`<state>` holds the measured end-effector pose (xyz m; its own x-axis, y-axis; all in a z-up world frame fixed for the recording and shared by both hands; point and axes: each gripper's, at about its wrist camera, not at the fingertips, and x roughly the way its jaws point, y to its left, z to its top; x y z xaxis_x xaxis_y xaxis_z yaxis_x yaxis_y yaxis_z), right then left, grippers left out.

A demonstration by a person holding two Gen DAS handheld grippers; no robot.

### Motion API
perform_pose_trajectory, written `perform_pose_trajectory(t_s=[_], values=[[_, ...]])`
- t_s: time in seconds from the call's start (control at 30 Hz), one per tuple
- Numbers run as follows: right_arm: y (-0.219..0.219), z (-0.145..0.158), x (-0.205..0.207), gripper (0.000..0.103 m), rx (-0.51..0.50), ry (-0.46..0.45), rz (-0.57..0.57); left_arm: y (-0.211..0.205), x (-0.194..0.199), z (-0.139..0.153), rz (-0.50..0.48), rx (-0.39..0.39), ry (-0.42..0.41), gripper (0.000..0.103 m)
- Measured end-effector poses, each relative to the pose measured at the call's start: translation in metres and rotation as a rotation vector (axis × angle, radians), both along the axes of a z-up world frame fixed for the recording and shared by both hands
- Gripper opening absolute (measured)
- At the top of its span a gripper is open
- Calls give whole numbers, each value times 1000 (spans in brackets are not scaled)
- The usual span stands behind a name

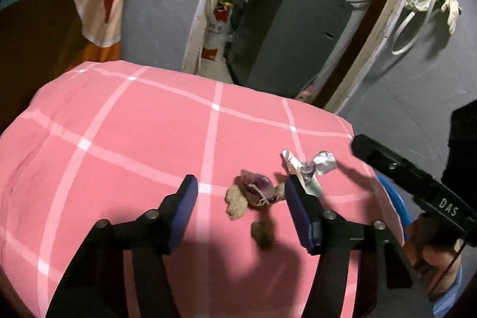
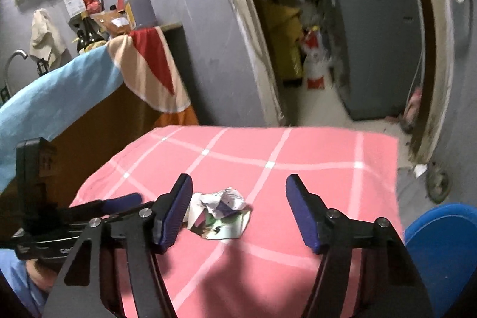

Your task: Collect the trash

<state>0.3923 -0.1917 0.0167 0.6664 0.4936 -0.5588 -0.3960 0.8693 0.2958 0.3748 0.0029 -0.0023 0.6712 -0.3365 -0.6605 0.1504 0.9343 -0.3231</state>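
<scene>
Pink checked cloth [image 2: 313, 151] carries a crumpled foil wrapper [image 2: 219, 210] just ahead of the spread-apart right gripper [image 2: 237, 210], nearer its left finger, while the left gripper [image 1: 240, 209], also spread, straddles dry brown scraps [image 1: 250, 194] beside it.

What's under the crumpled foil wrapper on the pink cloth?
The crumpled foil wrapper lies directly on the pink checked cloth. In the right wrist view only cloth shows around its edges. Anything beneath it is covered, as is whatever the cloth drapes over.
</scene>
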Motion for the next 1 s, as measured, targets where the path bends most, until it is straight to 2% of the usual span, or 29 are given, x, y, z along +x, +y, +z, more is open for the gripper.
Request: perform_pose_trajectory(t_s=[0.07,0.2,0.3,0.37,0.47,0.53,0.6,0.7,0.77,1.0], values=[[4,-1,5,63,-3,21,14,0,3,1,-11,-9,4,47],[16,-6,13,53,-35,70,47,1,12,-2,-29,-36,52,31],[20,-11,16,48,-57,98,54,2,14,-1,-36,-57,61,29],[20,-14,19,44,-52,125,60,2,15,-2,-49,-73,68,21],[18,-20,23,33,-34,168,67,2,15,0,-57,-75,65,18],[17,-24,24,19,-20,201,82,2,13,1,-58,-74,63,17],[18,-28,24,13,-17,223,99,1,12,1,-56,-79,61,16],[19,-27,19,11,-17,208,112,2,11,0,-52,-98,56,14],[19,-26,16,10,-18,196,113,5,9,0,-48,-119,51,6],[14,-24,10,9,12,167,112,15,3,3,-25,-170,23,5]])
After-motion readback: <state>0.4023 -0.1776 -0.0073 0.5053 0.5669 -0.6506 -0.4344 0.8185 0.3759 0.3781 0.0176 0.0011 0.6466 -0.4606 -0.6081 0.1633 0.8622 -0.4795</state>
